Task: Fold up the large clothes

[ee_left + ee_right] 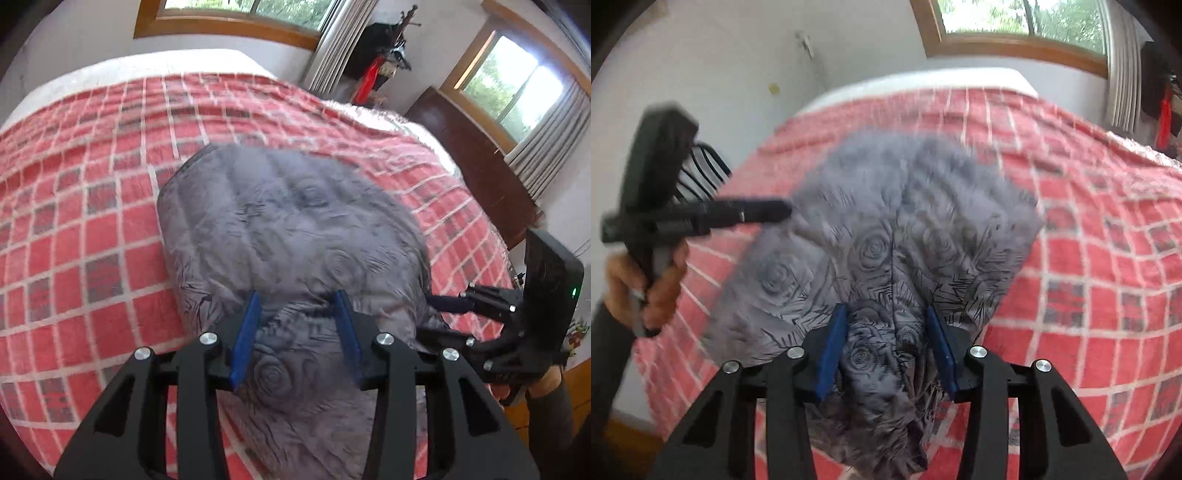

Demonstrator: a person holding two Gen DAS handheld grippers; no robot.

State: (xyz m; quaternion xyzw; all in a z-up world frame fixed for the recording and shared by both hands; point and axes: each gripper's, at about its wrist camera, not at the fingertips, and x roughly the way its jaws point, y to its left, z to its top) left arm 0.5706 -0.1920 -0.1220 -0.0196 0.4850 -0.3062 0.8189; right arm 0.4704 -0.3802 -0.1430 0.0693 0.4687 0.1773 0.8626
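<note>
Presently, my left claw (pixel 297 325) stands over the near end of the grey quilted garment with the embossed rose pattern (pixel 288 229), angled downward. Its two blue pads (pixel 245 336) stand apart, with fabric bulging up between them; neither pad visibly presses on the cloth, so I record this claw as open, nothing gripped.

My right claw (pixel 888 343) is in a like position over the same garment's near edge, also tilted down. Its blue pads (pixel 831 350) are parted with bunched cloth lying between them; the fabric appears slack and not pinched, so this claw too is recorded as open.

The garment lies folded into a compact bundle on the bed covered by a red and white checked blanket (pixel 85 229), roughly in the middle of the blanket's near portion, its far end rounded and blurred. A seam runs down its centre in the right wrist view.

From the left wrist view, the right claw shows at the right edge, just beside the garment. From the right wrist view, the left claw shows at the left, gripped by a hand (pixel 646 284) with a dark sleeve (pixel 609 354).

Wood-framed windows (pixel 236 14) with pale curtains (pixel 340 40) stand beyond the bed
</note>
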